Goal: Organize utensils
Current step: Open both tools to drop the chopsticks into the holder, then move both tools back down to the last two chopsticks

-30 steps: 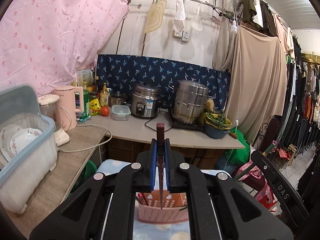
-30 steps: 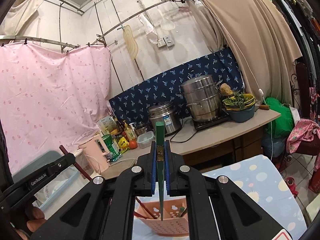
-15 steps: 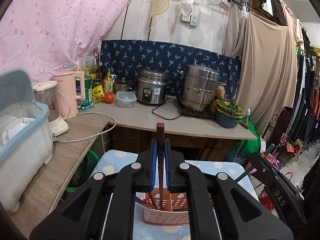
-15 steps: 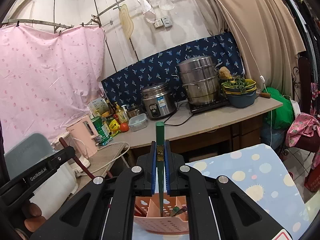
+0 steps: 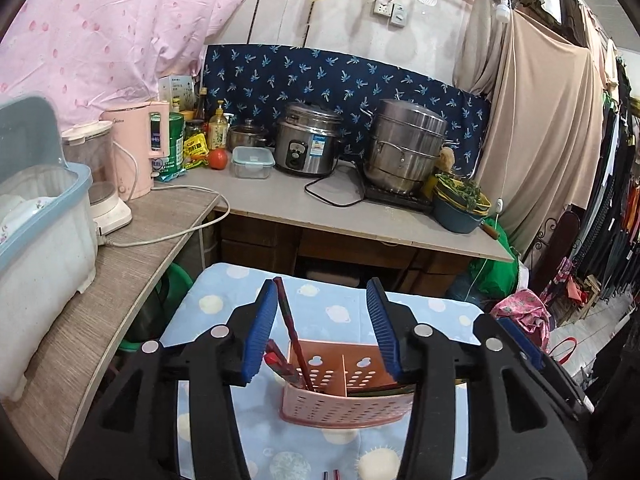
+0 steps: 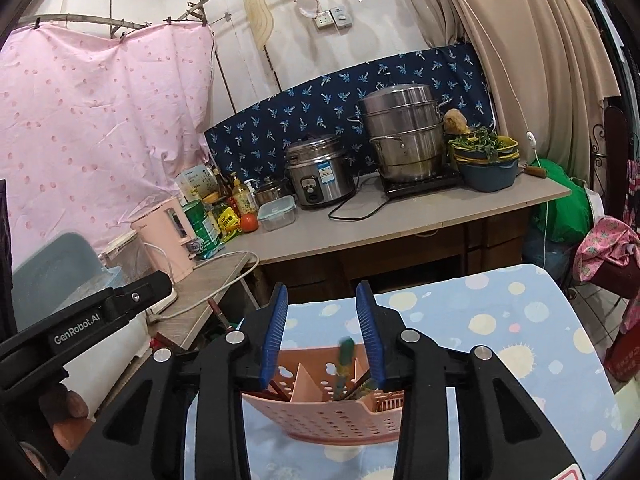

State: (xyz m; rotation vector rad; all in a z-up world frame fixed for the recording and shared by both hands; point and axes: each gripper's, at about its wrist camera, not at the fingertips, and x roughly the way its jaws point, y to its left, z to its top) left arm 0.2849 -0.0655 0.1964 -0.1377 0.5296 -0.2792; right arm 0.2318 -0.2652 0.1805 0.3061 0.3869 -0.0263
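Note:
A pink perforated utensil holder stands on the table with the blue dotted cloth. My left gripper hangs just above it, jaws opening. A dark red chopstick stands in the holder's left compartment and leans by the left pad, not pinched. In the right wrist view my right gripper is also over the holder, jaws opening. A green chopstick, blurred, stands loose between the pads, its lower end in a right-hand compartment with other green utensils.
Behind the table a counter carries a rice cooker, a steamer pot and bowls of greens. On the left shelf are a pink kettle, a dish bin and a trailing cable. Clothes hang at right.
Both grippers sank toward the holder and went from shut to open. The red chopstick and the green chopstick were let go and now stand in the holder.

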